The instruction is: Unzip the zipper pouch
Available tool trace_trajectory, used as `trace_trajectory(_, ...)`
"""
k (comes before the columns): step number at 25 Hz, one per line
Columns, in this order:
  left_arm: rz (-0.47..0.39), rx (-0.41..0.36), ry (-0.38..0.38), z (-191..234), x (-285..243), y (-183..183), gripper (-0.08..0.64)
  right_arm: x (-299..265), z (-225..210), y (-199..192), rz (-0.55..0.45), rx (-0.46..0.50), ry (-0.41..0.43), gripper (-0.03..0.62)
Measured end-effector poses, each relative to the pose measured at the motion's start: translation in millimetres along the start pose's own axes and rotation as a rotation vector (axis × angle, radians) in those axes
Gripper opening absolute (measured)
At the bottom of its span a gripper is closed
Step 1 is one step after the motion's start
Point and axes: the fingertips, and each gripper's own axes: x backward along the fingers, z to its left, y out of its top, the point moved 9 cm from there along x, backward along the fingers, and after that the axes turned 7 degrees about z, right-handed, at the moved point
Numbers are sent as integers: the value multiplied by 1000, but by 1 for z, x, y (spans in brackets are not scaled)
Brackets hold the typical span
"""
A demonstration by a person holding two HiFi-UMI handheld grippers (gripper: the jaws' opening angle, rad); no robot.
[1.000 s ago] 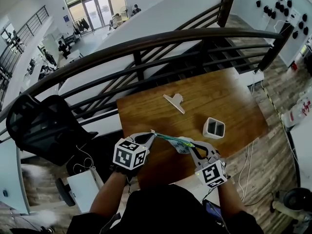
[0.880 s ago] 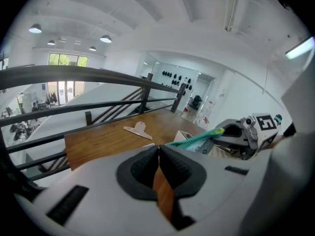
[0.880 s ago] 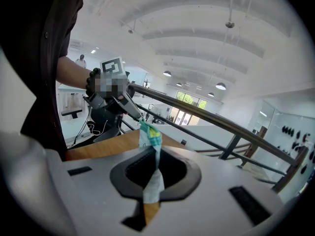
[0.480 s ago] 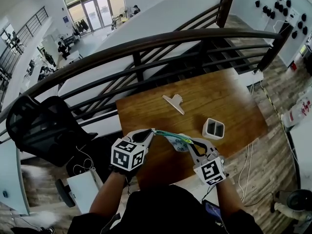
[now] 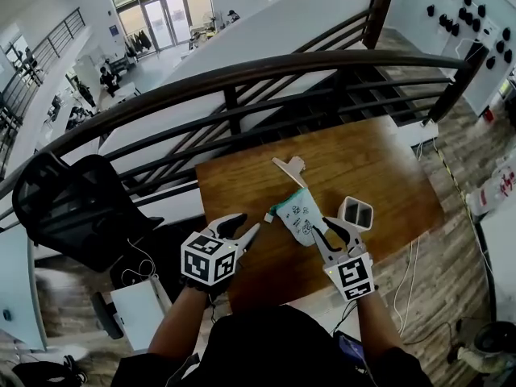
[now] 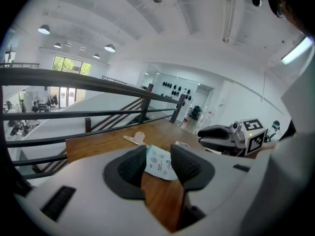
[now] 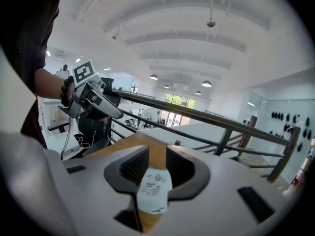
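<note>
Pouch (image 5: 298, 216) lies loose on surface (image 5: 379, 168), long axis pointing away, near end just beside right gripper (image 5: 325, 230), left gripper (image 5: 244, 226) farther off; both grippers' jaws have just opened partway and pinch nothing.

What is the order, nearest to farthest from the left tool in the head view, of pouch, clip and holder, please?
From the left tool, whose empty jaws have just been opening:
1. White patterned pouch with teal top, just to its right.
2. White flat clip, beyond the pouch.
3. White square two-slot holder, far right.
</note>
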Motion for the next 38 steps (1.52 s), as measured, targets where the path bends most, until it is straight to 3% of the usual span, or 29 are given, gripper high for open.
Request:
trace_trajectory(4, -98, 2, 29, 3, 12, 5, 149, 15, -8, -1, -32, -29, -44, 74)
trace_trajectory(9, -211, -33, 78, 5, 25, 12, 95, 31, -25, 0, -113, -164, -78, 40)
trace_trajectory(15, -331, -123, 134, 4, 41, 23, 46, 55, -36, 3, -197, -240, -131, 12)
trace_trajectory(21, -489, -91, 130, 6, 64, 21, 24, 74, -35, -3, -286, -377, -153, -3)
trace_trajectory(26, -516, -125, 91, 0, 71, 18, 18, 86, -30, -8, -336, -418, -171, -6)
trace_trajectory(32, -504, -157, 74, -6, 70, 15, 17, 84, -21, -5, -324, -379, -160, -8)
trace_trajectory(38, -499, -140, 63, -9, 70, 10, 17, 86, -17, -1, -327, -375, -146, -8)
